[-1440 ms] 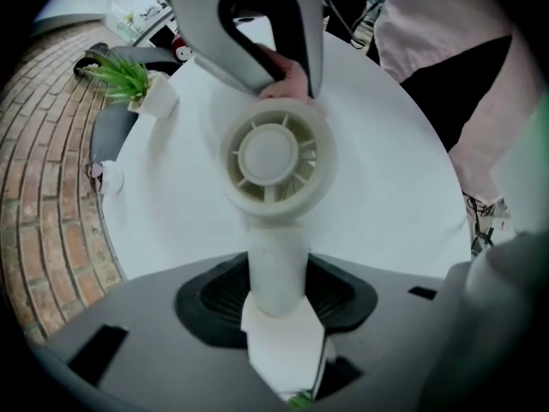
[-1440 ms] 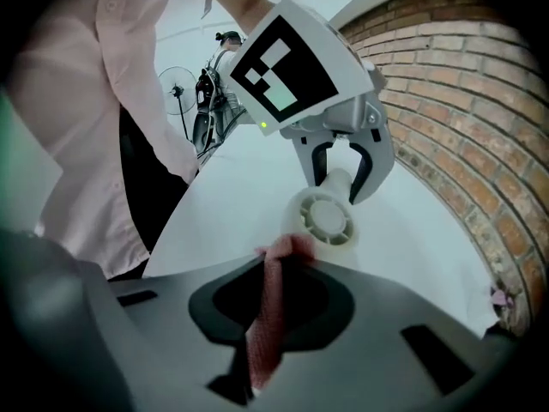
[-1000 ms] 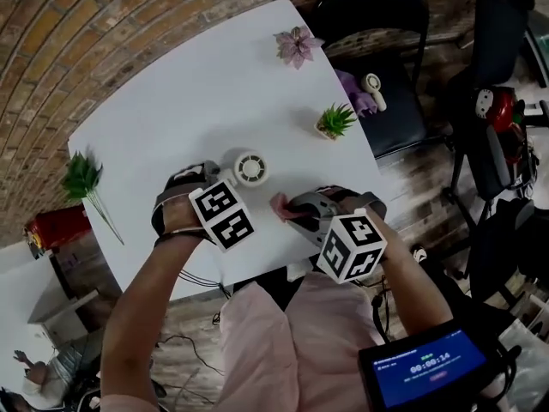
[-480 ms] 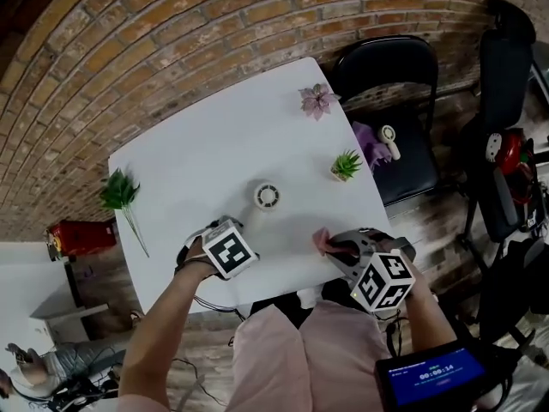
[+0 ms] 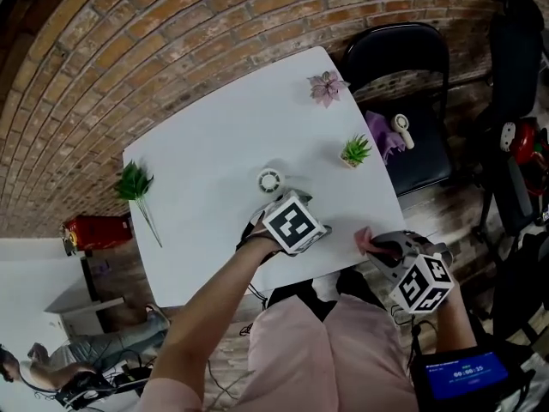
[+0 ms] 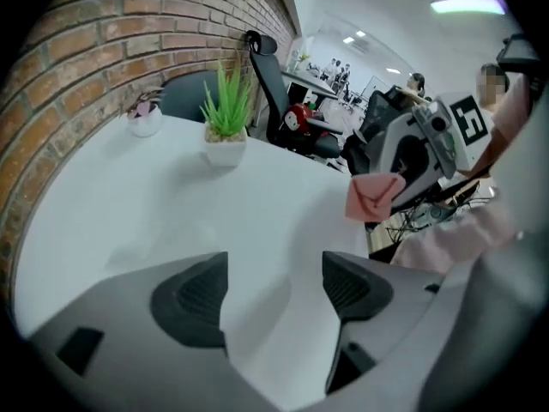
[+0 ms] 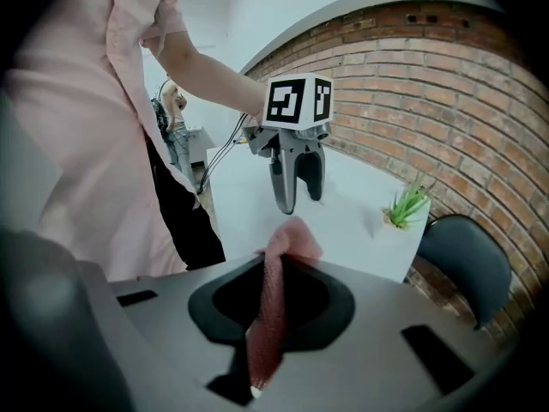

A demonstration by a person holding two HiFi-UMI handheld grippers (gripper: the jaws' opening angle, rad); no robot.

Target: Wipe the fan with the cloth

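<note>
The small round white fan (image 5: 268, 180) lies on the white table (image 5: 206, 144). My left gripper (image 6: 273, 269) hovers just in front of the fan and is open. Its jaws have been opening within the last second, and only bare tabletop shows between its pads (image 6: 193, 294). In the head view its marker cube (image 5: 292, 222) hides the jaws. My right gripper (image 7: 273, 290) is shut on the pink cloth (image 7: 283, 247), at the table's near right corner. The cloth (image 5: 364, 239) pokes out from that gripper towards the left one. The fan is in neither gripper view.
On the table stand a green potted plant (image 5: 354, 151), a pink flower (image 5: 327, 87) and a green sprig (image 5: 135, 183). A black chair (image 5: 420, 161) at the right holds a second small fan (image 5: 400, 127) and a purple cloth (image 5: 377, 136). Brick wall lies beyond.
My left gripper has come away from the fan's left side and swung right, in front of the fan. The right gripper has drawn back to the near right edge with the cloth.
</note>
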